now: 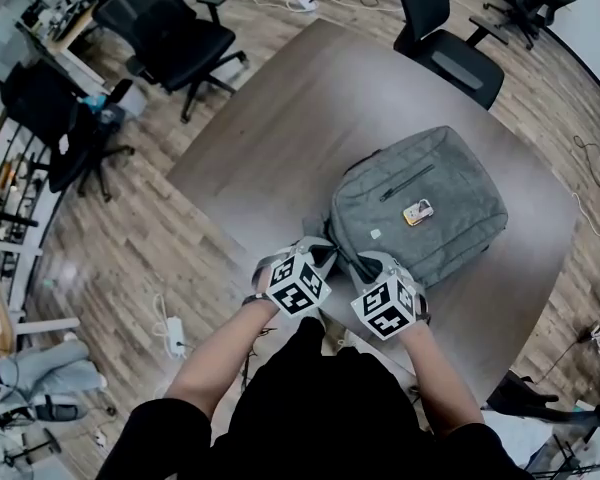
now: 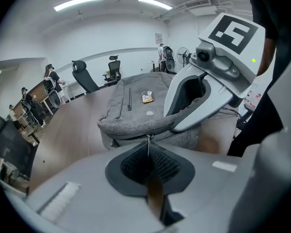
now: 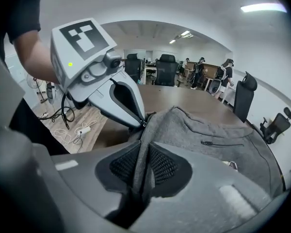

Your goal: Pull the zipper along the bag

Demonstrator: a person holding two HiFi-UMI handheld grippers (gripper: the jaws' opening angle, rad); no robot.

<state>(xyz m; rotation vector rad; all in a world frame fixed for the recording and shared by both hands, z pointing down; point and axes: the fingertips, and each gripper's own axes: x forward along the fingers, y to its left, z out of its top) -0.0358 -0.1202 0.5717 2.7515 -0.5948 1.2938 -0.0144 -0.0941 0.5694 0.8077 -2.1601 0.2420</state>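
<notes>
A grey backpack (image 1: pixel 420 203) lies flat on the brown table (image 1: pixel 280 138), with a small orange and white tag (image 1: pixel 417 211) on its front. Both grippers meet at its near edge. My left gripper (image 1: pixel 325 253) is shut on the thin metal zipper pull (image 2: pixel 149 141), which stands up between its pads at the bag's edge (image 2: pixel 136 125). My right gripper (image 1: pixel 365 264) sits just to the right of it. It is shut on a fold of the bag's grey fabric (image 3: pixel 141 154), which runs down between its jaws. The left gripper's tip (image 3: pixel 141 123) touches the same edge.
Black office chairs stand beyond the table at the far left (image 1: pixel 175 33) and far right (image 1: pixel 445 43). Cables and a power strip (image 1: pixel 172 334) lie on the wooden floor to the left. People stand at desks (image 3: pixel 201 72) in the background.
</notes>
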